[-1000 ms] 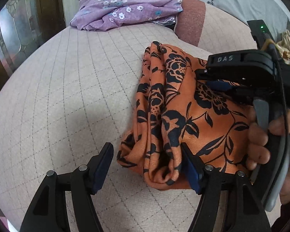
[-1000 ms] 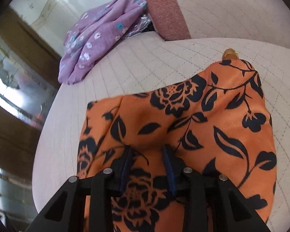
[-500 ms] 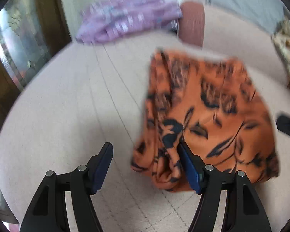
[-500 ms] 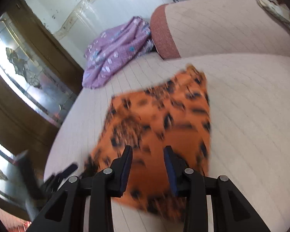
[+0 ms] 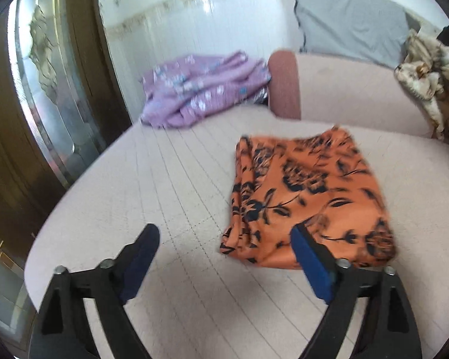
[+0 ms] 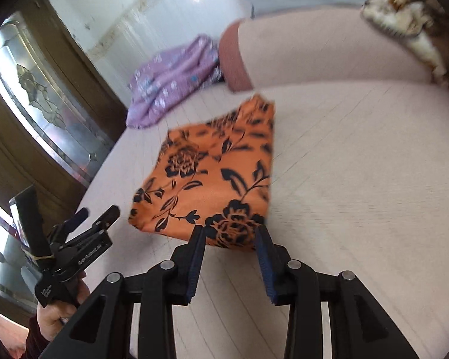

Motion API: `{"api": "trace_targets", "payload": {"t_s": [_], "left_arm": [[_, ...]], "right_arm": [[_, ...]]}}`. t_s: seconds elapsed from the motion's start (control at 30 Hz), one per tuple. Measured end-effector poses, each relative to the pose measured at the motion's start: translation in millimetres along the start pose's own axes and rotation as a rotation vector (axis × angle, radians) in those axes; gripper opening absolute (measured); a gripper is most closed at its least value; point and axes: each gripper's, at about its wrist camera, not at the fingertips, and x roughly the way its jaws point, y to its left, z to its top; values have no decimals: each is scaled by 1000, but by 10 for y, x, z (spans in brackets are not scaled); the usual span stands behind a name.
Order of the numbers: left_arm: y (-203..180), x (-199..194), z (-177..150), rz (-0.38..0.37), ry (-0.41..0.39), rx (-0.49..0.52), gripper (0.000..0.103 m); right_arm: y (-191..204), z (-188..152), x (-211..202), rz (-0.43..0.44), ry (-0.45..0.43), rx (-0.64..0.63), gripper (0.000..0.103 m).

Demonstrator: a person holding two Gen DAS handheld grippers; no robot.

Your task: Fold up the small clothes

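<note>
The orange cloth with black flowers [image 5: 308,191] lies folded in a rough square on the pale quilted cushion [image 5: 164,179]. My left gripper [image 5: 224,236] hovers above and short of the cloth's near left corner; its jaws are opening wide and hold nothing. In the right wrist view the same cloth [image 6: 212,173] lies just past my right gripper [image 6: 230,233], whose jaws are opening a little, with no fabric pinched between them. The left gripper [image 6: 95,218] also shows there at the lower left, held by a hand [image 6: 54,314].
A crumpled purple flowered garment [image 5: 200,89] sits at the back left by a reddish bolster end [image 5: 284,86]. A grey pillow [image 5: 350,21] and a cream fuzzy heap [image 5: 428,74] lie behind. A wooden door with glass [image 5: 45,89] stands left of the cushion edge.
Both grippers pulled back and up from the cloth. The right one let go of the fabric, which now lies folded on the cushion. The left jaws spread wider.
</note>
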Motion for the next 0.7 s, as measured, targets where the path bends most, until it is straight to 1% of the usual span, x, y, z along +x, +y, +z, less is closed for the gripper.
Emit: {"api": "trace_targets", "payload": {"t_s": [0.07,0.1,0.13,0.17,0.2,0.3,0.4,0.53,0.7], "left_arm": [[-53,-259,10,-16,-37,21,91],[-84,-399,29,-8,-58,35,91],[-105,-487,27,3,-68,42,93],[-127,-596,53,20,-81,49,95],[-143,-715,70,33,-102,53,100],[-131,-1001,75,35,-154,50,101],[-104,-1204,105,29,-179,45,101],[-57,-1455,143,32,-224,37,101],[-31,-1614,153,33,-254,24,101]], "right_arm": [[-50,-81,-334,-16,-47,2,39],[-73,-126,-480,-23,-68,1,41],[-85,-178,-636,-34,-92,-2,51],[-93,-229,-782,-50,-115,-3,57],[-102,-279,-928,-64,-141,-7,59],[-70,-421,-1271,-98,-190,-28,59],[-13,-516,-1452,-121,-224,-47,59],[99,-615,-1624,-135,-253,-78,60],[182,-691,-1710,-147,-264,-80,60]]}}
